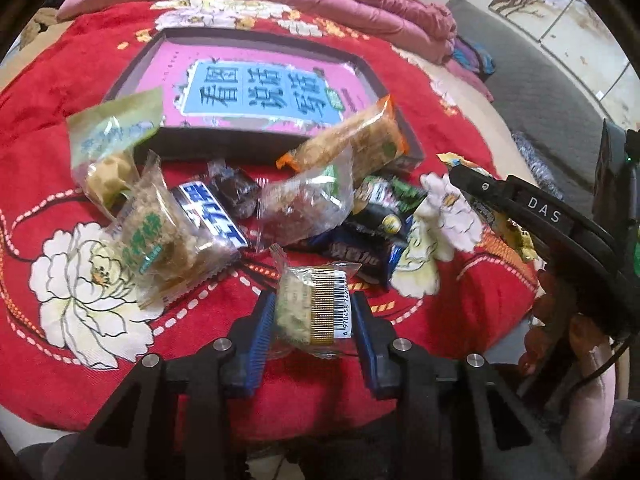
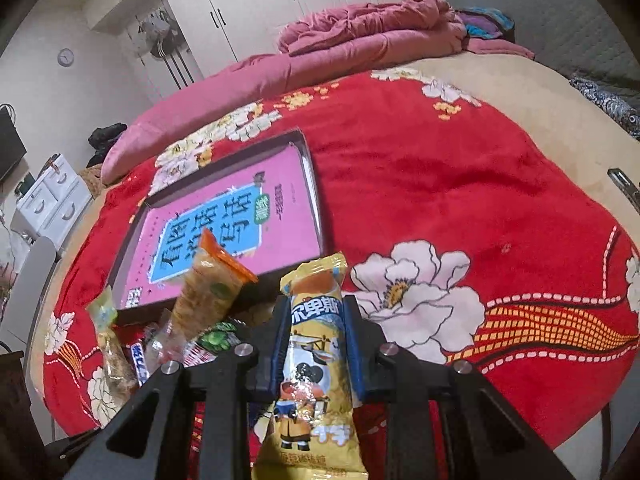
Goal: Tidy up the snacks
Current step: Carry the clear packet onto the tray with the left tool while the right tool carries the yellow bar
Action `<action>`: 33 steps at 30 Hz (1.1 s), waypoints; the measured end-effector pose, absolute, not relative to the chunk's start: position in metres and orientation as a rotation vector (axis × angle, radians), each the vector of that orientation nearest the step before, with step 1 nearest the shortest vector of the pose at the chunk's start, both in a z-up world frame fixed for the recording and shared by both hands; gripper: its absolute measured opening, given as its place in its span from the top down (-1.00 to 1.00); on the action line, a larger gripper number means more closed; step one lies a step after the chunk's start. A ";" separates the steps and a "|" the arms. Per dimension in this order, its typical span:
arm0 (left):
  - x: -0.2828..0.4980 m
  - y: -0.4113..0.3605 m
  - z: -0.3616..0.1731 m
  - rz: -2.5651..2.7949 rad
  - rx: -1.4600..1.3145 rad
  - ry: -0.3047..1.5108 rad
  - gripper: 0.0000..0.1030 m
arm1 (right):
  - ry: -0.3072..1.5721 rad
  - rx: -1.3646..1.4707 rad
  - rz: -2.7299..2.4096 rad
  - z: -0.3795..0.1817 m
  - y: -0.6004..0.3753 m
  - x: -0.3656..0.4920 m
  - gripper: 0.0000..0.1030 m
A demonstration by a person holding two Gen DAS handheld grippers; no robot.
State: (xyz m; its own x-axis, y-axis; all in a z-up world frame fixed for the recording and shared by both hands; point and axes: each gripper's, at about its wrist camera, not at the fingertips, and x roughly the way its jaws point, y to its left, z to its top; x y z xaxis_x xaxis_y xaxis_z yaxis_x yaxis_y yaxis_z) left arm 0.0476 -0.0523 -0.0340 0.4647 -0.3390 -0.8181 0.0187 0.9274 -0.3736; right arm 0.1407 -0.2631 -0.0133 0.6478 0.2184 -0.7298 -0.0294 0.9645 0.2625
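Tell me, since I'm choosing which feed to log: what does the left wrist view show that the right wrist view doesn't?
Only the left wrist view: the left gripper clamping a clear barcoded snack packet, and the dark wrappers in the pile. Only the right wrist view: the front of the yellow snack packet in the shut right gripper, white wardrobes. Both: the tray holding a pink book, the orange-edged packet, the red floral blanket.
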 end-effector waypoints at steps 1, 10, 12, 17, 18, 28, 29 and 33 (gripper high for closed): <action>0.045 -0.050 -0.030 -0.226 -0.345 1.063 0.24 | 0.845 0.238 0.149 -0.008 -0.263 0.140 0.49; 0.051 -0.043 0.005 -0.189 -0.359 0.979 0.24 | 0.792 0.201 0.190 0.026 -0.253 0.145 0.49; 0.057 -0.038 0.013 -0.170 -0.357 0.965 0.24 | 0.789 0.206 0.200 0.031 -0.252 0.149 0.49; 0.073 -0.021 0.031 -0.113 -0.362 0.935 0.24 | 0.756 0.180 0.214 0.042 -0.244 0.157 0.49; 0.077 -0.017 0.034 -0.102 -0.358 0.930 0.24 | 0.758 0.183 0.220 0.043 -0.243 0.160 0.49; 0.120 0.018 0.048 -0.011 -0.392 0.893 0.24 | 0.750 0.196 0.231 0.057 -0.233 0.193 0.49; 0.123 0.019 0.048 -0.005 -0.394 0.891 0.24 | 0.753 0.191 0.230 0.056 -0.231 0.197 0.49; 0.142 0.024 0.043 0.014 -0.376 0.882 0.24 | 0.780 0.167 0.237 0.051 -0.223 0.211 0.49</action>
State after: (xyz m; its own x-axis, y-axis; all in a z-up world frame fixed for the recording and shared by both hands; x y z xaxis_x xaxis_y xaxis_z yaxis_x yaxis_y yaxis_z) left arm 0.1422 0.0244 0.0429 0.6400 -0.1416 -0.7552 -0.1650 0.9346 -0.3151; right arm 0.2108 -0.2226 0.0507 0.6861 0.2722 -0.6747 -0.1491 0.9603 0.2357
